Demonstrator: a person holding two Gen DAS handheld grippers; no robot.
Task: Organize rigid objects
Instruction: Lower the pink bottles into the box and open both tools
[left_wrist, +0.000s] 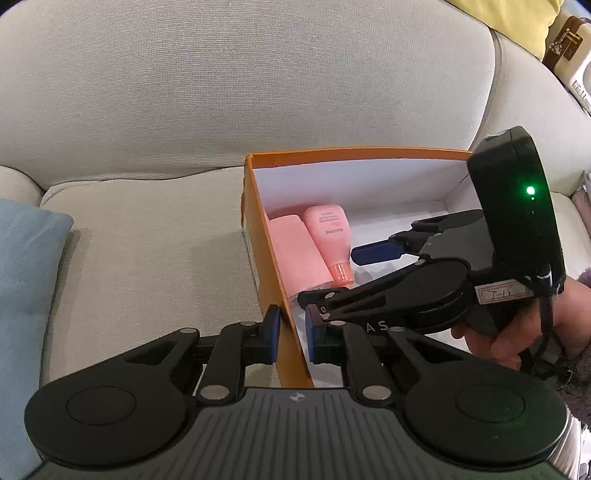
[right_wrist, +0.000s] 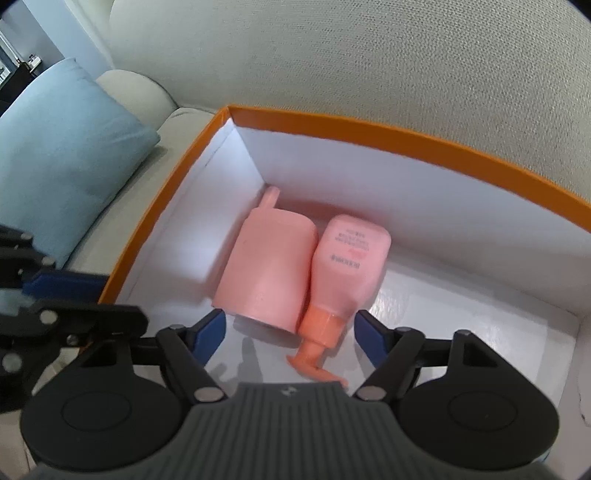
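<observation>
An orange box (left_wrist: 258, 229) with a white inside sits on the sofa seat. A pink cup (right_wrist: 266, 269) and a pink pump bottle (right_wrist: 347, 266) lie side by side in its far left corner, and both also show in the left wrist view as the cup (left_wrist: 295, 251) and the bottle (left_wrist: 330, 232). My left gripper (left_wrist: 293, 334) is shut on the box's left wall near the front, one pad on each side. My right gripper (right_wrist: 291, 323) hangs open inside the box just above the bottle's orange pump, touching nothing. In the left wrist view the right gripper (left_wrist: 340, 275) reaches in from the right.
The box rests on a beige sofa (left_wrist: 147, 258) with a tall backrest behind it. A light blue cushion (left_wrist: 26, 266) lies to the left of the box. A person's hand (left_wrist: 491, 343) holds the right gripper. A yellow cushion (left_wrist: 509, 22) and small items lie at the far right.
</observation>
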